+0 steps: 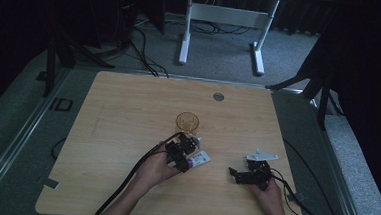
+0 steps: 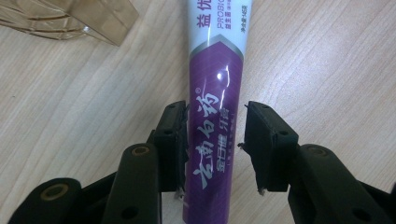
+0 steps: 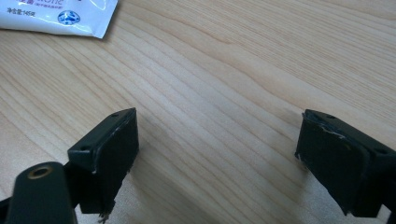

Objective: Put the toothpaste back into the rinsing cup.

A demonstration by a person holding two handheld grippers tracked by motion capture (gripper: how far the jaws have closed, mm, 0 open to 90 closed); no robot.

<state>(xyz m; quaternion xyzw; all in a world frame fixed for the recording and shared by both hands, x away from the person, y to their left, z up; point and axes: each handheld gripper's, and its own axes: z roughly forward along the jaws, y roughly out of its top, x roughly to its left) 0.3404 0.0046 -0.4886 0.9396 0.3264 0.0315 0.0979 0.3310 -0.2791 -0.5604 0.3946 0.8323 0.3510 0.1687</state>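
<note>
Toothpaste tube (image 2: 215, 112) lies flat on the worktop (image 1: 128, 113), just beside the amber glass (image 1: 187, 121). Left gripper (image 2: 215, 140) straddles it, jaws partly closed, one pad touching, grip unfinished. Right gripper (image 3: 215, 154), beside the tube, holds nothing, jaws spread. Lifting remains.

On the toothpaste tube (image 2: 215, 88) you can read "PROBIO" beside Chinese characters, with large white Chinese lettering on its purple part; its white end reads "145".
</note>
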